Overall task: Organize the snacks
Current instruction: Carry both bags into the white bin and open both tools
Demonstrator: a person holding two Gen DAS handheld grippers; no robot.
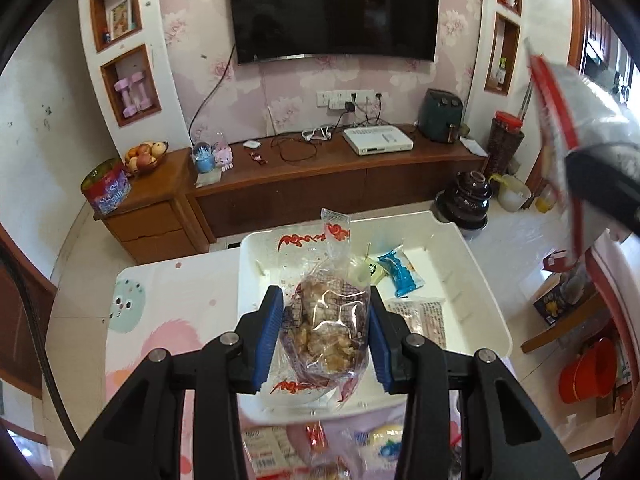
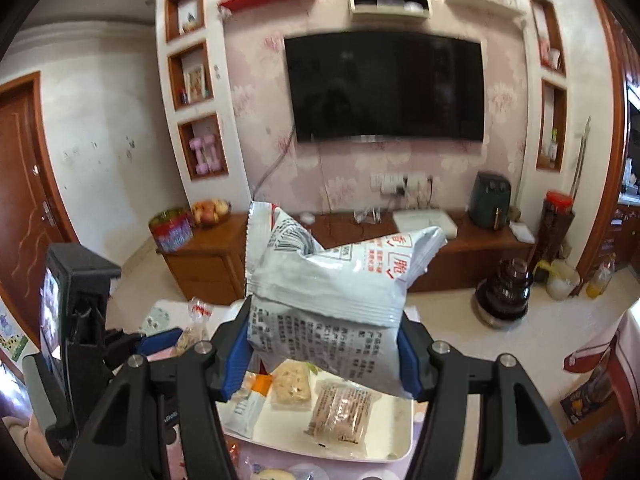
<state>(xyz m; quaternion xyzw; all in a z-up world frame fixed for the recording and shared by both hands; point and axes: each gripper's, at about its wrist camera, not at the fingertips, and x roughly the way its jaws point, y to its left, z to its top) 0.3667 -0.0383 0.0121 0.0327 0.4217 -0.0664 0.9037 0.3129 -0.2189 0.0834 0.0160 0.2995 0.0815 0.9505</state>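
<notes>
Now L tool (image 1: pixel 324 334) clamps clear cookie bag (image 1: pixel 326 320) over white tray (image 1: pixel 486 276) (few packets inside); R tool (image 2: pixel 324 350) grips grey snack bag (image 2: pixel 328 292), both above surface (image 1: pixel 168 304).

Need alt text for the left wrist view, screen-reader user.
The left gripper clamps a clear bag of brown snacks above a white bin holding a few packets. Behind are a wooden TV cabinet and wall-mounted TV.
</notes>
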